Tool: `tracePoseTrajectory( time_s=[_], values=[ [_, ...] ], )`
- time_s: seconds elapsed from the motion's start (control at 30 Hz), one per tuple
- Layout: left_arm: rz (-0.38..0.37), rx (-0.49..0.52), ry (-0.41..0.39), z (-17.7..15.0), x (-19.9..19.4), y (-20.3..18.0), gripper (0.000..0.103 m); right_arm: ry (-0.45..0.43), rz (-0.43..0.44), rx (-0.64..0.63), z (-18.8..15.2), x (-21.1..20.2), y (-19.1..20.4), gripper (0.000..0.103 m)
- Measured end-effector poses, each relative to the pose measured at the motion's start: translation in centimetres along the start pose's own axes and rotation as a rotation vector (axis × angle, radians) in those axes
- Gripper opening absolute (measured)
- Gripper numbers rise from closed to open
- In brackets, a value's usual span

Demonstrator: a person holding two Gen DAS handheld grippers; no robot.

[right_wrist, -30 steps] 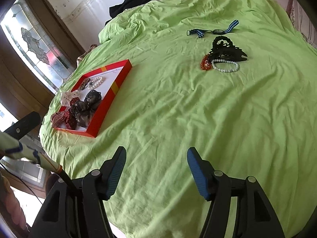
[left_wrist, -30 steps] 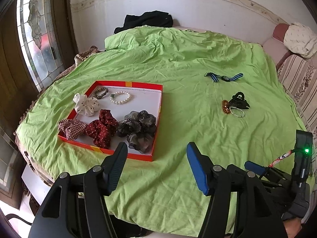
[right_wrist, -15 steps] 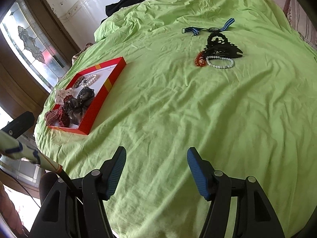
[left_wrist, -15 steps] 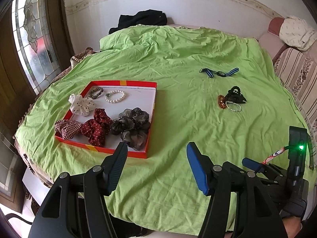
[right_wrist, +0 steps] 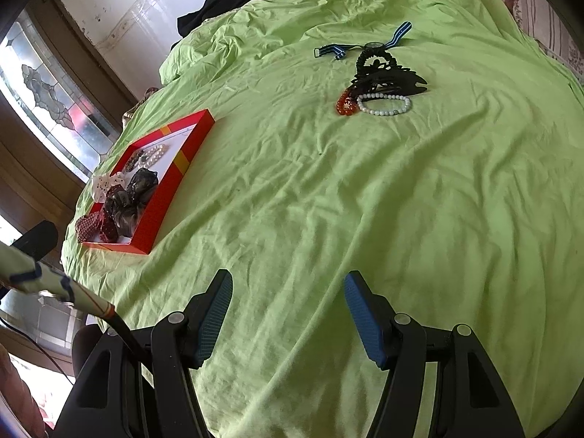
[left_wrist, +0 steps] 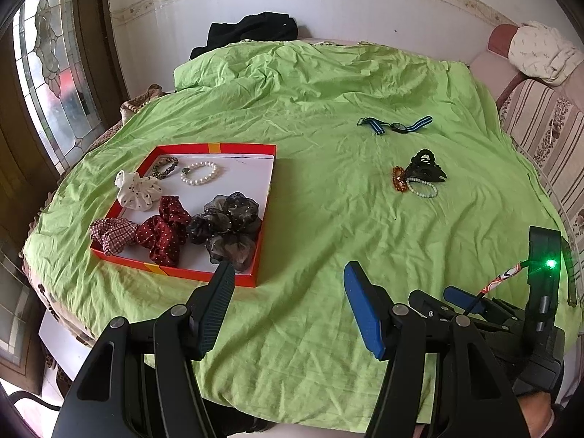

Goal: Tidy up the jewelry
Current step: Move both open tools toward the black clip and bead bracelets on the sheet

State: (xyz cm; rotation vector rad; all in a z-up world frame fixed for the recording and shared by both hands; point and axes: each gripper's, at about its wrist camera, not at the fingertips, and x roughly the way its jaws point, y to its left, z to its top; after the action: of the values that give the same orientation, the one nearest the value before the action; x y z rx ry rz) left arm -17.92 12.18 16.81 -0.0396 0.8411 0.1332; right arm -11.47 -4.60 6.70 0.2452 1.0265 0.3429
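A red tray [left_wrist: 268, 197] [right_wrist: 171, 182] lies on the green bedsheet at the left, holding several scrunchies [left_wrist: 226, 226], a pearl bracelet [left_wrist: 200, 173] and a dark bracelet [left_wrist: 164, 168]. To the right lie a black hair claw [left_wrist: 425, 168] [right_wrist: 390, 78], an amber bracelet [left_wrist: 399, 179] [right_wrist: 345, 104], a pale bead bracelet [left_wrist: 423, 188] [right_wrist: 383, 104] and a blue striped watch [left_wrist: 398, 126] [right_wrist: 365, 47]. My left gripper [left_wrist: 288, 303] is open and empty near the tray's front corner. My right gripper [right_wrist: 288, 310] is open and empty over bare sheet, well short of the loose jewelry.
A black garment [left_wrist: 252, 31] lies at the head of the bed by the wall. A stained-glass window [left_wrist: 47, 84] is at the left. A striped sofa [left_wrist: 544, 135] with a folded cloth [left_wrist: 540, 54] stands at the right. The bed's front edge [left_wrist: 292, 401] is just below my grippers.
Both grippers have drawn back and risen slightly, so the tray and the loose jewelry look a little farther off. Both stay open and empty. Nothing on the bed has moved.
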Motion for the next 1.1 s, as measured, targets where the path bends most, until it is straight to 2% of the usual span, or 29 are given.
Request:
tracePoseTrajectory(
  time_s=[0.8,0.9,1.1],
  values=[
    [0.001,0.052,0.054,-0.4,2.1,-1.8,0.061,-0.025,-0.033,0.042,0.0,0.2,-2.7,0.068],
    [-0.021,0.046,0.064,-0.2,2.6,-2.1,0.061,-0.019,-0.056,0.039,0.1,-0.2,-3.1,0.068],
    [-0.084,0.074,0.08,-0.3,3.6,-4.0,0.061,-0.1,-0.166,0.037,0.3,-3.5,-5.1,0.069]
  ],
)
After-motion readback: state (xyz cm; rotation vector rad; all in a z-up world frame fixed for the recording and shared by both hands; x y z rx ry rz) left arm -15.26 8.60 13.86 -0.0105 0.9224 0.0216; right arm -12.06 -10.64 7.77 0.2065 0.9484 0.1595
